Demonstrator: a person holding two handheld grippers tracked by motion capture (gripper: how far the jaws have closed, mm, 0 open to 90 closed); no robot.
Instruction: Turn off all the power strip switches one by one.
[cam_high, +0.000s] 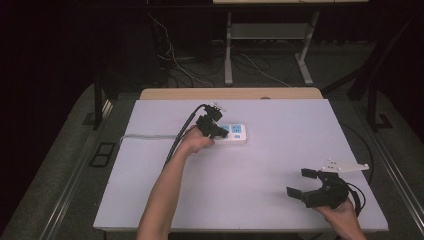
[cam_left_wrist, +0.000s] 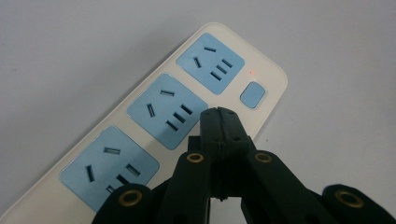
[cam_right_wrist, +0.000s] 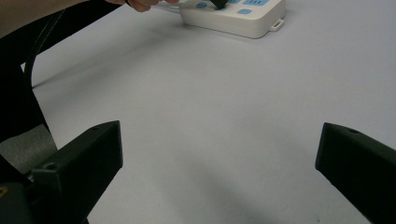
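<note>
A white power strip (cam_high: 238, 133) with blue socket faces lies on the white table top (cam_high: 270, 165), left of the middle. My left gripper (cam_high: 219, 132) is over the strip's left part, jaws shut with nothing between them. In the left gripper view the closed tips (cam_left_wrist: 218, 115) hover by the middle socket (cam_left_wrist: 167, 111), close to the blue switch (cam_left_wrist: 252, 94); whether they touch the strip I cannot tell. My right gripper (cam_high: 299, 182) rests near the front right, open and empty. Its view shows the wide-set jaws (cam_right_wrist: 219, 154) and the strip (cam_right_wrist: 243, 21) far off.
The strip's white cord (cam_high: 145, 136) runs left to the table edge. A wooden edge (cam_high: 230, 93) borders the far side. Desk legs and loose cables (cam_high: 240, 60) are on the floor beyond.
</note>
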